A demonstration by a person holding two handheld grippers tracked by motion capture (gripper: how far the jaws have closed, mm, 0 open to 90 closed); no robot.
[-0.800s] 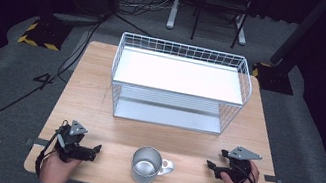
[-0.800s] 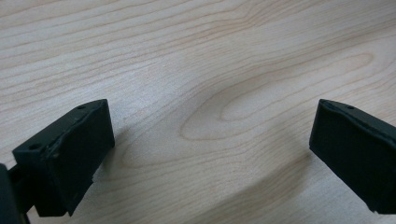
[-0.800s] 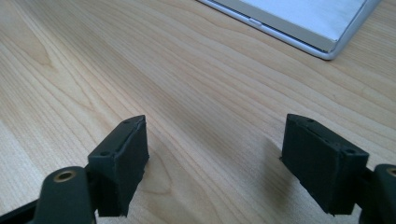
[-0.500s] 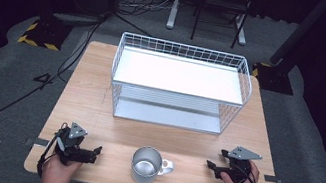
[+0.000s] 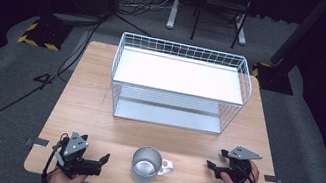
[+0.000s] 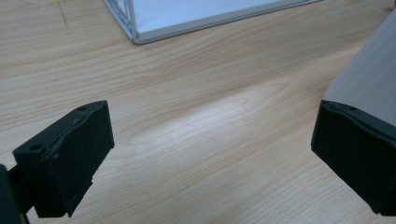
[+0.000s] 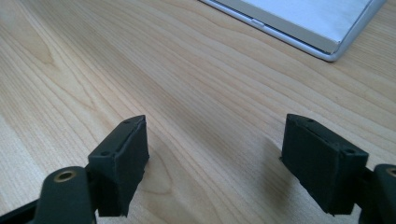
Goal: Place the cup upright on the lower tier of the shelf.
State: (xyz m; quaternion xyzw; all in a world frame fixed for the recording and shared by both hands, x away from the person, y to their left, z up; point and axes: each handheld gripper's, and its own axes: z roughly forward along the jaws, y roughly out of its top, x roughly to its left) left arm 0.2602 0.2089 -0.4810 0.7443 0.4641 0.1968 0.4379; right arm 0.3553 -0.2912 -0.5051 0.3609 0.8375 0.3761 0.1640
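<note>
A steel mug (image 5: 147, 164) stands upright at the table's front centre, handle turned to the right. My left gripper (image 5: 102, 162) lies left of it near the front edge, jaws open and aimed at the mug, apart from it. In the left gripper view the left gripper (image 6: 212, 126) is open over bare wood, and the mug's grey side (image 6: 369, 79) rises behind its right jaw. My right gripper (image 5: 215, 161) rests right of the mug, open and empty. The right gripper (image 7: 217, 135) has its jaws spread wide above the wood.
A white two-tier wire rack (image 5: 185, 55) stands at the middle back of the wooden table (image 5: 83, 98). Its lower tray corner (image 6: 135, 28) lies ahead of the left gripper, and its base edge (image 7: 317, 28) ahead of the right. Cables and stands sit on the floor beyond.
My left gripper has slid a little toward the table's near edge. The right gripper and the mug have stayed where they were.
</note>
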